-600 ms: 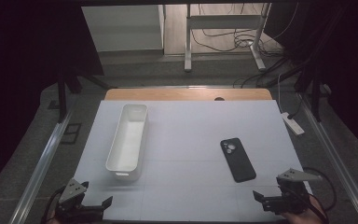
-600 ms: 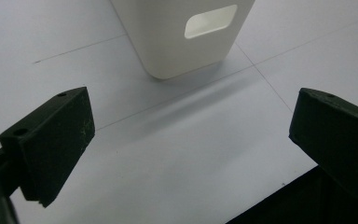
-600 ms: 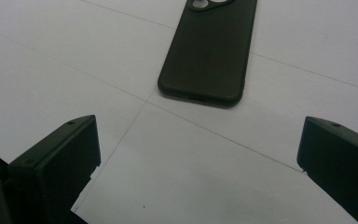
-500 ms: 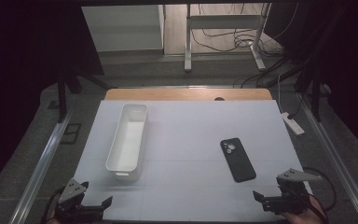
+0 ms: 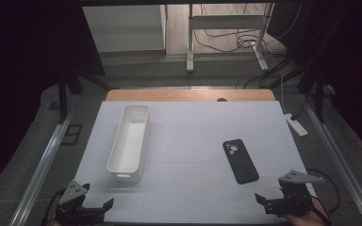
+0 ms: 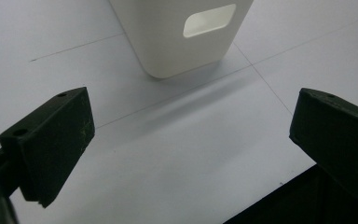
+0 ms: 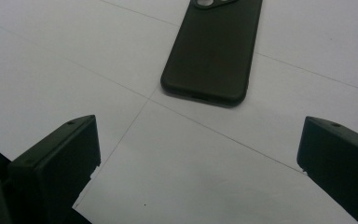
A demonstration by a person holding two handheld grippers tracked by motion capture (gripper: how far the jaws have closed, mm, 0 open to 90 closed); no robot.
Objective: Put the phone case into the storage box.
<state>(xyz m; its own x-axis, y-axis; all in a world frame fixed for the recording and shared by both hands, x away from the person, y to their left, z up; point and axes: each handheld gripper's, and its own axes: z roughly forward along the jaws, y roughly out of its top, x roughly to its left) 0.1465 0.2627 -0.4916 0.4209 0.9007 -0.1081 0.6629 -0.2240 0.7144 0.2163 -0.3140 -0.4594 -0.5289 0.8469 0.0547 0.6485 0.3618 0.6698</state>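
Claws gape wide and empty at your counter (image 5: 193, 136) edge; your left claw (image 5: 104, 208) faces the white bin (image 5: 129, 143); your right claw (image 5: 263, 203) faces the phone (image 5: 240, 161), right of that bin.

A black phone (image 7: 213, 51) lies camera side up on the white table sheet (image 7: 51, 70), well ahead of the right gripper (image 7: 198, 161), whose jaws stand wide apart, empty.
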